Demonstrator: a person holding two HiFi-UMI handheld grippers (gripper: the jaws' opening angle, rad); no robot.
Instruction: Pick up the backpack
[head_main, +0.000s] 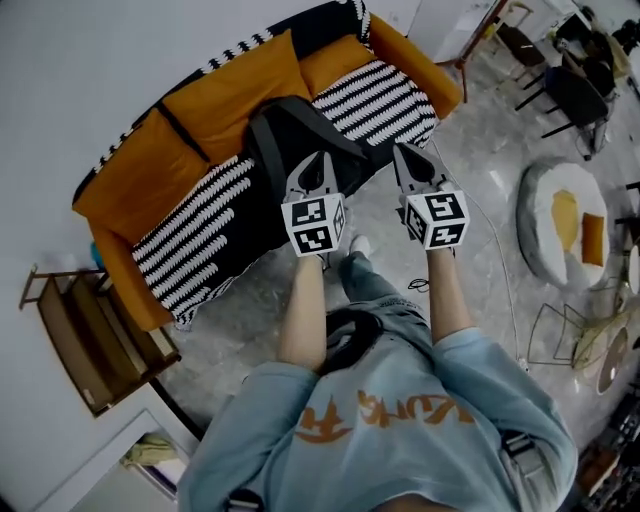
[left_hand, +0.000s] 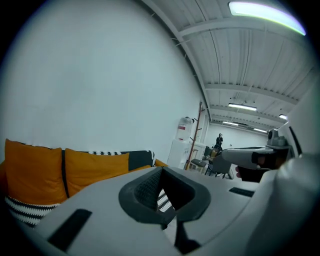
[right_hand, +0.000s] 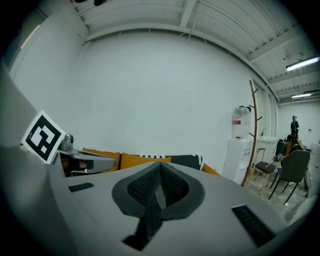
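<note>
Pointed left gripper (head_main: 322, 160) and right gripper (head_main: 407, 152) at backpack (head_main: 285, 135) on sofa (head_main: 230, 95), upper centre. Held both pairs of fingers together, empty.

Cool, even light is filling the room, coming from long ceiling strip lights (left_hand: 265, 14), the nearest glaring to a washed-out greenish white. The pale wall (right_hand: 150, 90) is showing flat, with hardly any shadow. Both gripper views are bending strongly and darkening to black at their corners; the head view is curving too.
</note>
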